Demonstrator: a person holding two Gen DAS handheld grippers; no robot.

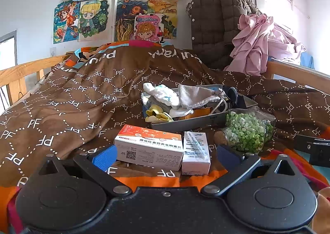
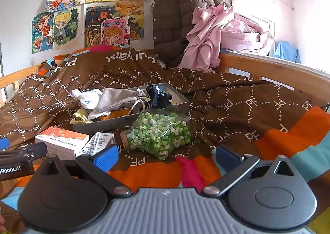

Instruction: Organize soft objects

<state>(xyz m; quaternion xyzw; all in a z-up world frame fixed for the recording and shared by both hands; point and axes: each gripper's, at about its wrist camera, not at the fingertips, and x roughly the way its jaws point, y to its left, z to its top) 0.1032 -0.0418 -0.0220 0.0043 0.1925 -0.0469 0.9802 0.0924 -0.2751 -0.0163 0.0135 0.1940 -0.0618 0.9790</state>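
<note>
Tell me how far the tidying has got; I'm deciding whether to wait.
Done: socks and a grey pouch already lie in the tray. In hand: nothing; left gripper and right gripper are open and empty. Left: I can't see any soft item still loose outside the tray.

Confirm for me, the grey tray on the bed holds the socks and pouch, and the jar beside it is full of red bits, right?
Not quite: the jar beside the grey tray holds green and white bits, not red, as the right wrist view shows.
</note>
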